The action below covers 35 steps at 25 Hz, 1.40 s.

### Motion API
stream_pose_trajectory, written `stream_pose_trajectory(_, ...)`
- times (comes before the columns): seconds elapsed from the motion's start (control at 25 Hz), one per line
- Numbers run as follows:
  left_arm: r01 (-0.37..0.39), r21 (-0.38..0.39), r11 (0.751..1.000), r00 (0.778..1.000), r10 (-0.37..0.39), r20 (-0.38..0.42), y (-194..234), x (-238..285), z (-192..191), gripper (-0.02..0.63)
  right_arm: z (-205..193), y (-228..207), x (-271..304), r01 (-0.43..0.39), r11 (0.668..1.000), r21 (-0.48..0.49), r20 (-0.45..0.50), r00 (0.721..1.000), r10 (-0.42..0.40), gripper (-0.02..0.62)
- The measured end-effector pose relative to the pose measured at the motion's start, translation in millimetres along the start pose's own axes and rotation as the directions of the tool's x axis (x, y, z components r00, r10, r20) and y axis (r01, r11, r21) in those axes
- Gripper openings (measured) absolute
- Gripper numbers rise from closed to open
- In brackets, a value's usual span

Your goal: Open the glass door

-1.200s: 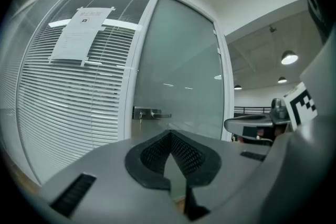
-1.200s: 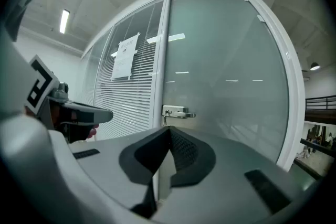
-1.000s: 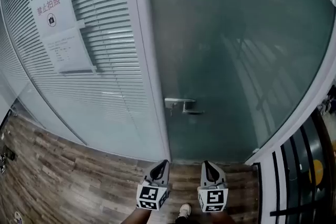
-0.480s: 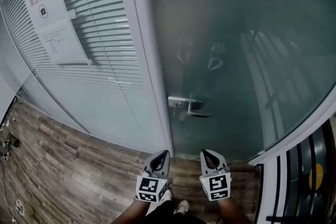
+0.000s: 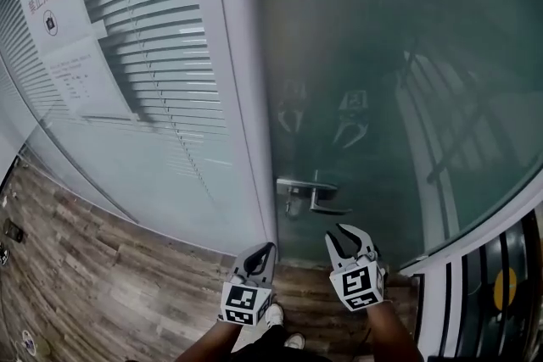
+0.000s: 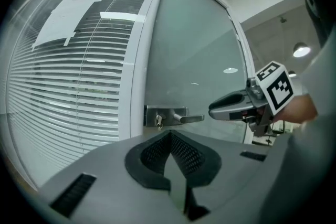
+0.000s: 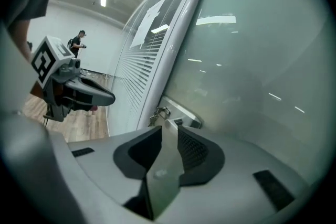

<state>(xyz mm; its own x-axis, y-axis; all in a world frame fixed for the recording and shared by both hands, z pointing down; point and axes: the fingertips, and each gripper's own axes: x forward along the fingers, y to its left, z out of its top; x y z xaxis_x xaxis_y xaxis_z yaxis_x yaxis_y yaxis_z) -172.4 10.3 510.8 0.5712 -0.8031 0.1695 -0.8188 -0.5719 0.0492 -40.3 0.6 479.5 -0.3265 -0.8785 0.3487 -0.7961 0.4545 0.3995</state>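
Jaws of the right gripper [image 5: 348, 240] stand apart, having just been opening, with nothing between them; they sit just below the lever handle [image 5: 327, 203], not touching it. Left gripper [image 5: 265, 252], at the lower middle of the head view, has its jaws together and empty. That handle sticks out from a metal lock plate [image 5: 297, 185] at the left edge of the glass door [image 5: 382, 80], which fills the right half of the head view and is closed against the white frame post [image 5: 242, 97]. A key [image 6: 158, 121] hangs in the plate's lock. Left of the post are slatted blinds [image 5: 161, 55] bearing paper notices [image 5: 59, 21]; wooden floor [image 5: 102, 267] lies at the lower left.
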Motion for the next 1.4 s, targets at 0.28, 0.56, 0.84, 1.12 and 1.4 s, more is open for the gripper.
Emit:
stream_pose_trajectory(0.28, 0.044, -0.001, 0.999, 0.999, -0.044, -0.019, 14.8, 26.9, -2.4, 0.003, -0.9, -7.5, 42.9, -0.11, 0.947, -0.301, -0.134, 0.988, 0.072, 0.161)
stream_pose_trajectory(0.56, 0.07, -0.035, 0.997, 0.997, -0.071, -0.043, 15.6, 40.1, -13.6, 0.003, -26.8, -12.4, 69.9, -0.303, 0.809, -0.503, -0.339, 0.931, 0.138, 0.176)
stream_pose_trajectory(0.84, 0.097, -0.044, 0.994, 0.994, -0.099, -0.048, 9.8, 47.2, -18.4, 0.003, -50.3, -1.9, 92.4, -0.484, 0.731, -0.48, -0.483, 0.842, 0.241, 0.176)
stream_pose_trajectory(1.12, 0.101, -0.046, 0.994, 0.993, -0.103, -0.049, 10.0, 51.7, -18.0, 0.003, -67.6, 8.8, 109.0, -0.567, 0.693, -0.444, -0.565, 0.778, 0.275, 0.157)
stream_pose_trajectory(1.4, 0.076, -0.05, 0.996, 0.996, -0.079, -0.047, 18.1, 50.7, -18.9, 0.003, -76.7, 11.9, 115.8, -0.586, 0.683, -0.435, -0.589, 0.759, 0.277, 0.023)
